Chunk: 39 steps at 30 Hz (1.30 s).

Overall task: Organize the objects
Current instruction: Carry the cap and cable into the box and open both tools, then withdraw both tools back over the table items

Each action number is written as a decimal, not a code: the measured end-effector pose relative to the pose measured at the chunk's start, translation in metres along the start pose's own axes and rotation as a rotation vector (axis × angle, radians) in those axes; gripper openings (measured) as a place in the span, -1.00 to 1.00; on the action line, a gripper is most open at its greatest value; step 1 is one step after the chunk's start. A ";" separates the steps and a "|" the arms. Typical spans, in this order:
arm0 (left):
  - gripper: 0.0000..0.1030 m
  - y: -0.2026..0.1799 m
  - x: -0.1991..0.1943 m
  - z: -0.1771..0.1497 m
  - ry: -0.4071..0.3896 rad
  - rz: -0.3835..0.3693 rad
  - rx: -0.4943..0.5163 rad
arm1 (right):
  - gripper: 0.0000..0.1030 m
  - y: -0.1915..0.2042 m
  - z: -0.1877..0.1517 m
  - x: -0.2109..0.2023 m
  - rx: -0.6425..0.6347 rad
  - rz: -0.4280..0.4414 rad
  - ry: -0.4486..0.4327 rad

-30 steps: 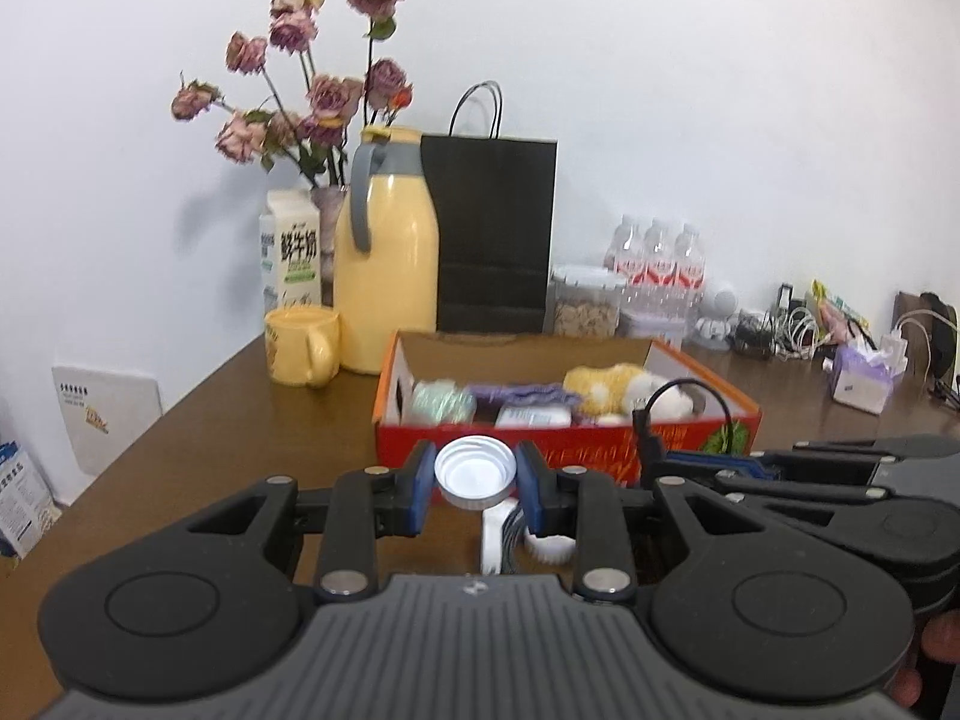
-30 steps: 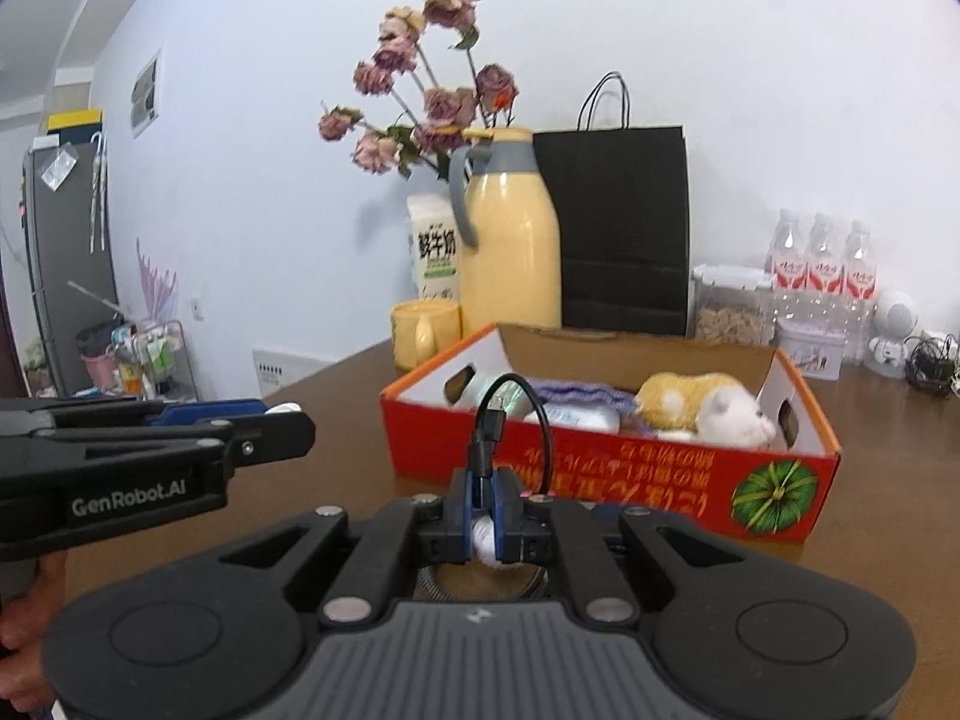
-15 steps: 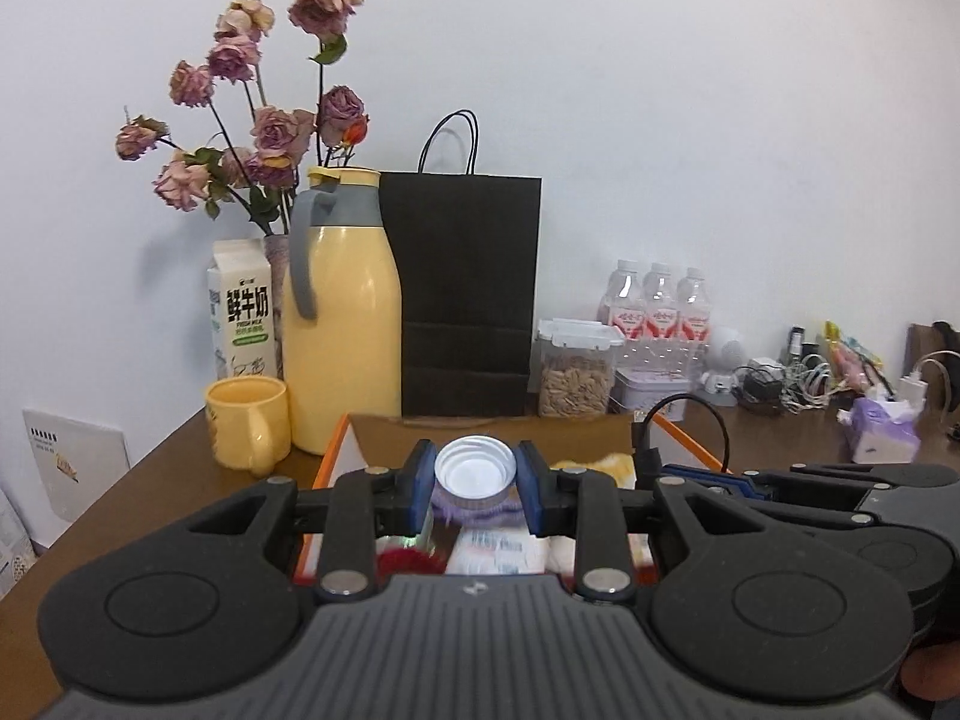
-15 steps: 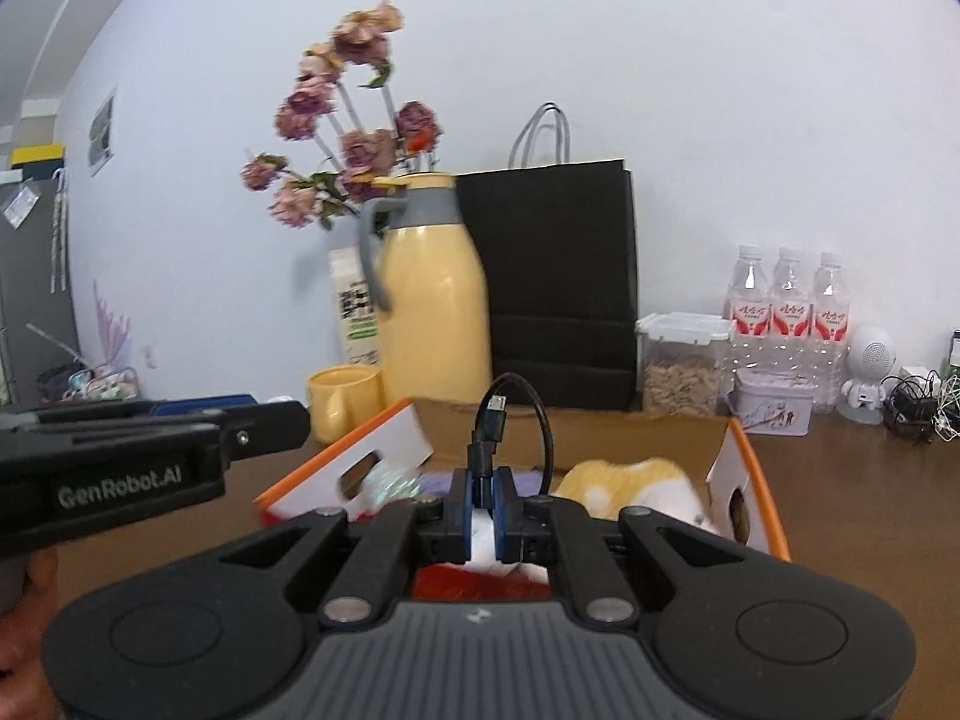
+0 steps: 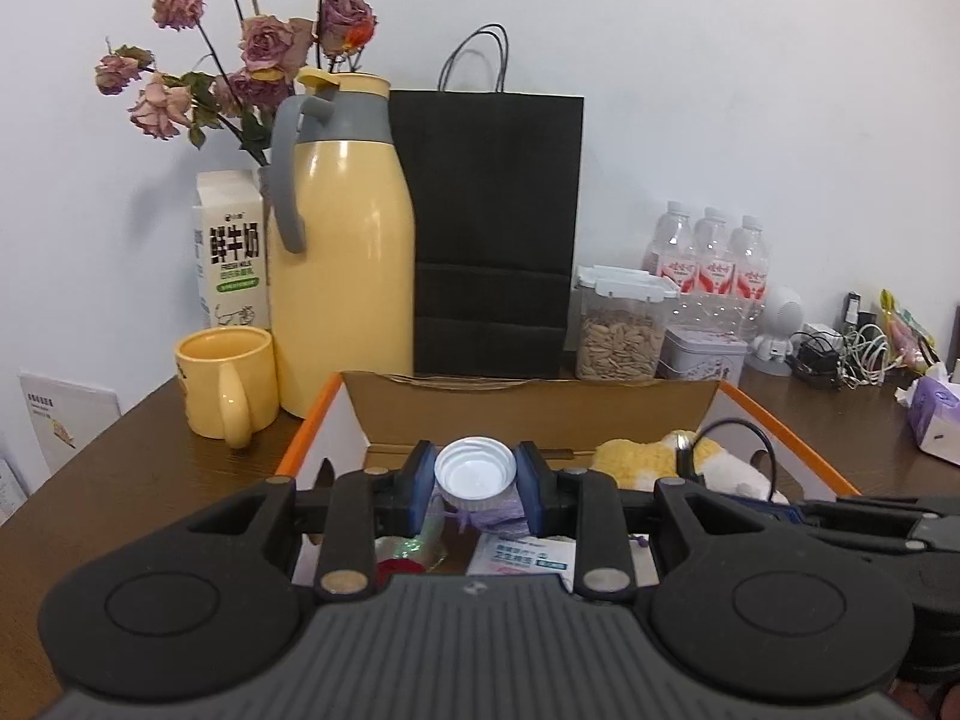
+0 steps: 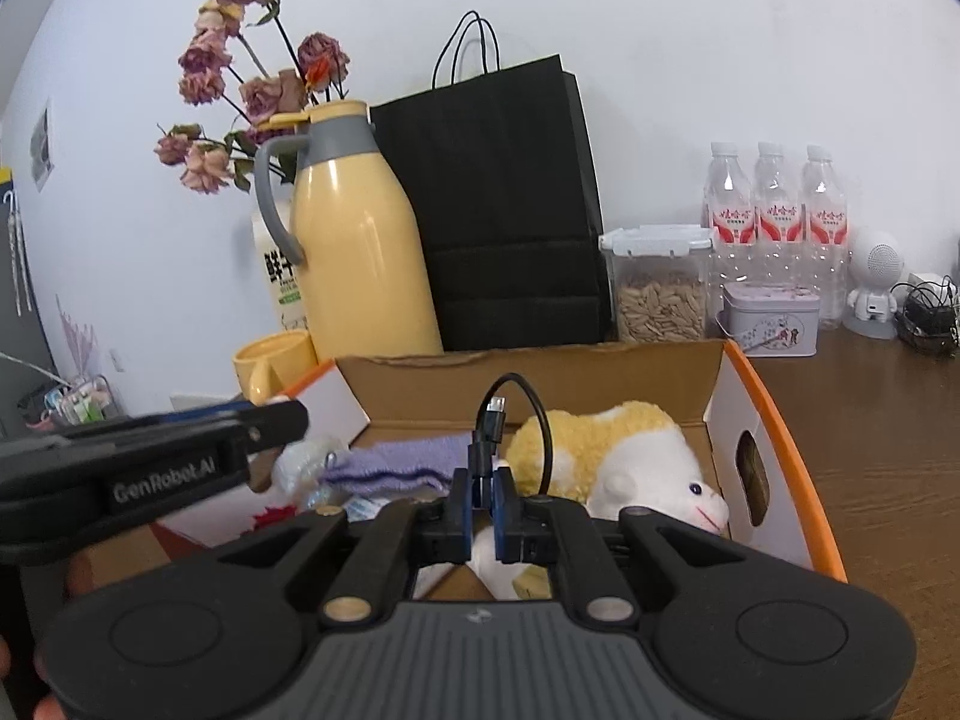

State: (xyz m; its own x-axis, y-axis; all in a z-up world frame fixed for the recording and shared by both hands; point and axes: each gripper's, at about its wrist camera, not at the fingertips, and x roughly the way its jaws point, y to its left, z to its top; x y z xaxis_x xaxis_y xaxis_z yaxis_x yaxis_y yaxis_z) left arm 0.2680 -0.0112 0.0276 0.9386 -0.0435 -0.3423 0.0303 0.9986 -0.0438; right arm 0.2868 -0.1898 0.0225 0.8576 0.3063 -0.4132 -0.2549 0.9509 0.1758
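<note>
My left gripper (image 5: 475,483) is shut on a white bottle cap (image 5: 474,473) and holds it over the orange cardboard box (image 5: 540,414). My right gripper (image 6: 481,501) is shut on a black USB cable (image 6: 493,426), looped above the fingers, over the same box (image 6: 774,414). Inside lie a yellow-and-white plush toy (image 6: 624,456), a purple cloth (image 6: 396,465), a white packet (image 5: 522,555) and a clear wrapped item (image 6: 300,462). The left gripper's side shows in the right wrist view (image 6: 150,462).
Behind the box stand a yellow thermos (image 5: 342,252), a yellow mug (image 5: 225,381), a milk carton (image 5: 231,249), a black paper bag (image 5: 492,228), a seed jar (image 5: 621,324), a tin (image 5: 705,354) and water bottles (image 5: 711,264). Cables (image 5: 840,354) and tissues (image 5: 933,420) lie at right.
Both grippers have moved forward and now hang over the box's inside, holding the cap and the cable as before. The box looks closer and lower.
</note>
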 end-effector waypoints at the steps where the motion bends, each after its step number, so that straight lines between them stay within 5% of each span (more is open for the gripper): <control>1: -0.20 0.001 -0.001 -0.001 -0.003 0.009 -0.001 | -0.83 0.000 -0.001 0.000 -0.004 -0.002 0.005; 3: 0.56 0.002 -0.003 -0.002 -0.021 0.033 0.000 | -0.74 0.002 -0.005 -0.004 -0.018 -0.019 0.002; 4: 0.92 0.002 -0.006 -0.002 -0.038 0.049 0.000 | -0.49 0.004 -0.005 -0.007 -0.026 -0.024 -0.002; 7: 1.00 0.005 -0.013 -0.001 -0.080 0.084 -0.012 | 0.79 0.008 -0.007 -0.015 -0.043 -0.049 -0.031; 8: 1.00 0.007 -0.013 0.000 -0.078 0.082 -0.017 | 0.94 0.009 -0.007 -0.017 -0.049 -0.056 -0.043; 39: 1.00 0.015 -0.057 -0.010 -0.116 0.060 -0.008 | 1.00 0.030 -0.016 -0.063 -0.154 -0.094 -0.110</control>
State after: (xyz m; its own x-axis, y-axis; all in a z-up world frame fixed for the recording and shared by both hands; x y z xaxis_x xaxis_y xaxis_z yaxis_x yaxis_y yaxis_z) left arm 0.2113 0.0055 0.0375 0.9720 0.0205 -0.2340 -0.0293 0.9990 -0.0341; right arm 0.2183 -0.1797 0.0395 0.9225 0.2169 -0.3195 -0.2293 0.9734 -0.0014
